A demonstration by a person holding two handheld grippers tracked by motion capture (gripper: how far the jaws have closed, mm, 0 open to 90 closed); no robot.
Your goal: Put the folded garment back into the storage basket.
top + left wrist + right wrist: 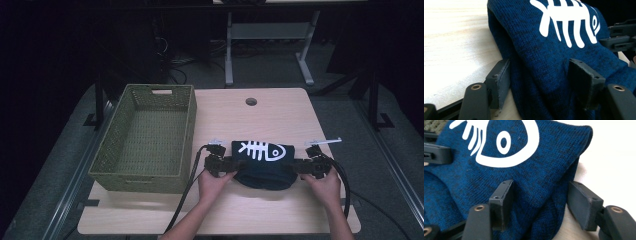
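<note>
Wooden table point(280, 112), green basket point(150, 135) left, blue beanie point(263, 165) between both tongs point(231, 163) point(298, 165), jaws half-closed around its edges.

A green woven basket point(145, 137) sits on the wooden table point(280, 112).

We note both claws, left claw point(223, 161) and right claw point(308, 162), in matte black plastic. Each carries blocky rectangular jaws with dark grey pads, brass-ringed screw holes at the knuckles, and a thick black cable point(186, 190). Forearms bare, no sleeves.
</note>
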